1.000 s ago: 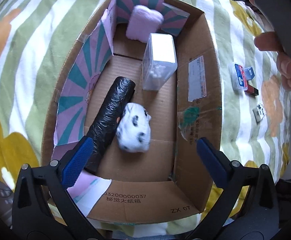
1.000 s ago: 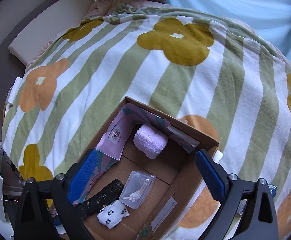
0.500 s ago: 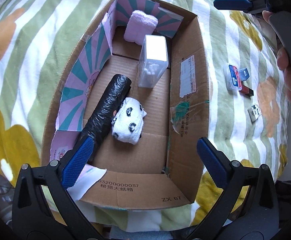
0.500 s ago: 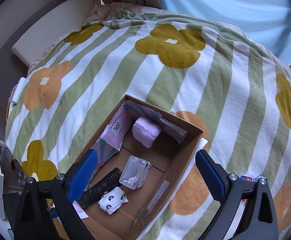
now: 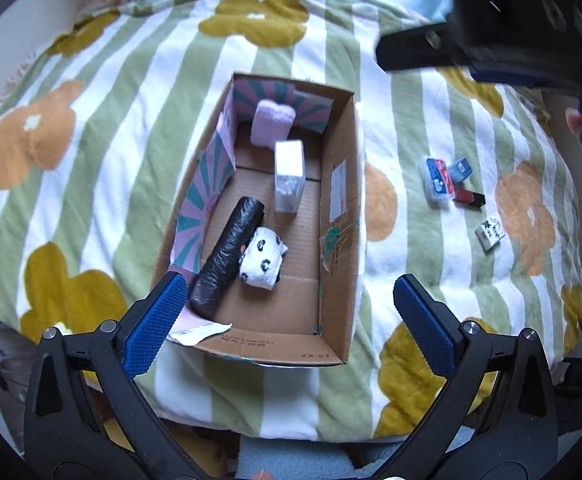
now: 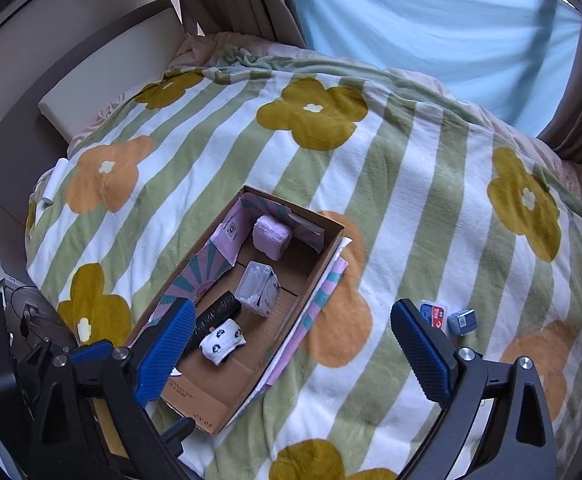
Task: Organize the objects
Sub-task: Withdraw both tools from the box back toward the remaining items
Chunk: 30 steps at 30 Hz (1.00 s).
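Note:
A cardboard box [image 5: 341,208] [image 6: 291,320] lies on a striped flower blanket. Inside are a pink towel [image 5: 271,128] [image 6: 271,237], a clear cotton-swab case [image 5: 289,176] [image 6: 258,286], a black roll [image 5: 227,258] [image 6: 215,316] and a white spotted sock [image 5: 262,258] [image 6: 222,340]. To the box's right on the blanket lie a red-blue card case [image 5: 437,178] [image 6: 434,315], a small grey-blue box [image 5: 462,169] [image 6: 463,321], a red-black stick [image 5: 469,199] and a white printed packet [image 5: 491,233]. My left gripper [image 5: 287,328] is open and empty, high above the box's near end. My right gripper [image 6: 295,356] is open and empty, high above the box's right side.
The blanket [image 6: 411,168] covers a bed; its near edge drops off below the box [image 5: 291,420]. A beige headboard cushion [image 6: 103,68] and blue curtain [image 6: 431,20] stand behind. The right gripper's body [image 5: 531,32] hangs at the left view's top right.
Both grippers have risen and pulled back from the box. The spotted sock, dropped a second ago, has settled next to the black roll.

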Available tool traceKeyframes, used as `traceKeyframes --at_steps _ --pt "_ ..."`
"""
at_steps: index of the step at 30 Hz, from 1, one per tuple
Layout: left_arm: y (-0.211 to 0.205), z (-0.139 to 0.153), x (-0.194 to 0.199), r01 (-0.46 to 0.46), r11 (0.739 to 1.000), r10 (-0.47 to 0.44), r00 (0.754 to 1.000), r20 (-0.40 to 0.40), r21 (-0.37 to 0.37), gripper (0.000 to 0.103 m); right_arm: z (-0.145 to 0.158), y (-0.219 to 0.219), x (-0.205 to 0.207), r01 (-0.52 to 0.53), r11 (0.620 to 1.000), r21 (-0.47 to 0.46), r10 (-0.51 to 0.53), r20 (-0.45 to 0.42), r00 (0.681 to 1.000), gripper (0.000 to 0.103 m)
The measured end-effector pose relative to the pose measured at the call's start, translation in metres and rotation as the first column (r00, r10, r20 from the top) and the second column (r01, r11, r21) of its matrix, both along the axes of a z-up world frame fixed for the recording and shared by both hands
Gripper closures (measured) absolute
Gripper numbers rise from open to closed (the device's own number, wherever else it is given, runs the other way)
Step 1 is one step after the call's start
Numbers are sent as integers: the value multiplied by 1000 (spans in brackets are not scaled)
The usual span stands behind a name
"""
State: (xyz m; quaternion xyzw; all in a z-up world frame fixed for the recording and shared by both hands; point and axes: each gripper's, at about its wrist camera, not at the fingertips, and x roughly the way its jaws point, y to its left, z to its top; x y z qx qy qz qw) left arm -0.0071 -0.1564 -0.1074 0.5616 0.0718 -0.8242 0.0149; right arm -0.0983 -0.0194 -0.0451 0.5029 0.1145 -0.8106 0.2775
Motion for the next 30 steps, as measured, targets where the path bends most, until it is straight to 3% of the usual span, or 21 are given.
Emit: traceKeyframes --at_steps 4,8,14,24,30 --pt "6 22 6 8 1000 -8 999 -34 20 0 17 36 17 52 999 -2 -52 -19 998 6" --pt "22 44 9 35 999 -36 996 -80 -14 0 31 79 31 131 991 8 -130 -53 990 6" --pt "53 69 2 80 996 -85 987 -137 -37 0 36 146 45 282 959 -22 -282 -36 959 6" --pt "116 74 -16 186 982 -187 971 -148 -21 0 32 217 59 410 912 -14 -410 -45 911 6" --pt "143 77 -25 233 972 -235 960 -155 -28 0 31 236 57 426 904 -29 -427 -40 904 6"
